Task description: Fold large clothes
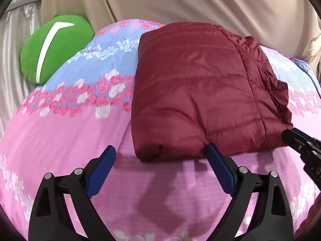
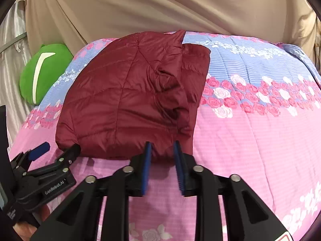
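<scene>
Jacket: the dark red quilted jacket (image 1: 196,92) lies folded into a thick block on the bed (image 1: 66,132), its near edge toward both tools, with looser layers bunched along its right side.
Left hand-held gripper (image 1: 161,152): jaws spread wide, holding nothing; the right finger (image 1: 218,166) touches or nearly touches the near edge, the left one sits over bare bedcover.
Right hand-held gripper (image 2: 163,150): jaws narrowed to a small gap at the jacket's near right corner; whether fabric is pinched between them I cannot tell.
Risk, slipping: the shiny shell looks slick, so a shallow bite at the edge would probably catch only the top layer and let the fold open.
Risk, springing: the puffy filling likely pushes back, and the bunched right side may spill out if the block is lifted unevenly.
Risk, snagging: the bedcover under the edge could be caught along with the jacket.
Containers: none in view.
Surroundings: a green cushion (image 1: 54,48) rests at the far left, well apart; a beige curtain (image 1: 180,2) hangs behind.
</scene>
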Motion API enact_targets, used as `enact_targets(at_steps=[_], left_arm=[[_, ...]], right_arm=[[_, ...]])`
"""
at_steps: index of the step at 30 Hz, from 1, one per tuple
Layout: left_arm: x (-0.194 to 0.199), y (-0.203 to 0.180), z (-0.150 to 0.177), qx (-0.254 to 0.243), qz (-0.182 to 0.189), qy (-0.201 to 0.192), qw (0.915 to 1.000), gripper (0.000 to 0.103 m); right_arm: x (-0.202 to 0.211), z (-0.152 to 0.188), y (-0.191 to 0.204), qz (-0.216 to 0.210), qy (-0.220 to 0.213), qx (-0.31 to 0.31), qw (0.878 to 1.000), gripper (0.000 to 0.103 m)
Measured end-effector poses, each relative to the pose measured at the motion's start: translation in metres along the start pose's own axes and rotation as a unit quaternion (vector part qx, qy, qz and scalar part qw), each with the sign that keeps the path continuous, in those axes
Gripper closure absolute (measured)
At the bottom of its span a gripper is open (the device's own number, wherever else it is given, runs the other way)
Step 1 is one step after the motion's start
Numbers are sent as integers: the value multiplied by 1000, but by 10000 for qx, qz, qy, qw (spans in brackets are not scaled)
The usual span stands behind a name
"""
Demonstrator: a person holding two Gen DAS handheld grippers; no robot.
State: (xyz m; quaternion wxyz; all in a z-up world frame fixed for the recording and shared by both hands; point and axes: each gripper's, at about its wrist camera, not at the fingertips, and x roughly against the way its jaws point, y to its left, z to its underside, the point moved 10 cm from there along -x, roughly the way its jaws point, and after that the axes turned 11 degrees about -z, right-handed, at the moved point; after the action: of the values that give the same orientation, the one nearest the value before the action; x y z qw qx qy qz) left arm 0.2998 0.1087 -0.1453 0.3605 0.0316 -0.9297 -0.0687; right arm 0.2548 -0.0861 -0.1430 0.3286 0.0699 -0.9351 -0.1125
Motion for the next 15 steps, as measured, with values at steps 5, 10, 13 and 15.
enact_targets(at_steps=[5,10,13,15], left_arm=[[-4,-2,20,-110,-255,184,9994,13],[3,2,23,-48,-401,71,9992,13],[6,1,24,-46,-406,38,9992,12],[8,0,24,-69,-453,-15,9989,12]], right_arm=[[-4,18,6,139,53,125,9998,63],[-14,42,16,195,275,266,9991,57],[-15,48,21,276,296,366,9985,54],[-13,48,23,295,247,390,9985,51]])
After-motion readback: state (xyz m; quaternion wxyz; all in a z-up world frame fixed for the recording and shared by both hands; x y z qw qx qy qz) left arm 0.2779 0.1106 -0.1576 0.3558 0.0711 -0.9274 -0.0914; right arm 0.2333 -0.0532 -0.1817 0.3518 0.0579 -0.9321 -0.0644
